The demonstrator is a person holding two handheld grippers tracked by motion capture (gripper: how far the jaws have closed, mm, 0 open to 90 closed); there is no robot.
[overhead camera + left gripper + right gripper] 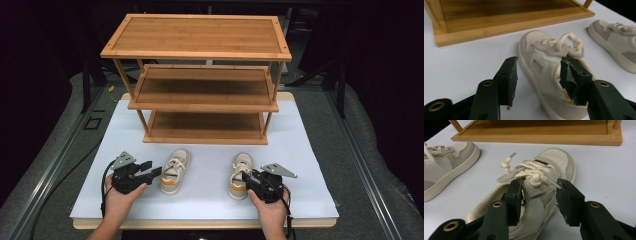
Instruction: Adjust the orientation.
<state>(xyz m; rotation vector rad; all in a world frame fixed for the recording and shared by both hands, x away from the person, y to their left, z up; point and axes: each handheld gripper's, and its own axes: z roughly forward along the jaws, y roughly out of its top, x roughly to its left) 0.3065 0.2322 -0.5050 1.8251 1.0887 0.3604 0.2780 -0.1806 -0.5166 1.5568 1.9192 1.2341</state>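
Two shoes: left shoe (175,171) beside left tool (151,169), right shoe (239,175) between right tool (248,178) jaws.

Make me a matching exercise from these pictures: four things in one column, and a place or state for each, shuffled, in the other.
1. left gripper
2. right gripper
3. wooden rack
4. white mat

A. covers the table
B. jaws astride the right-hand shoe's tongue
C. three shelves, nothing on them
D. jaws open beside the left-hand shoe

Pairs: 1-D, 2-B, 3-C, 4-A
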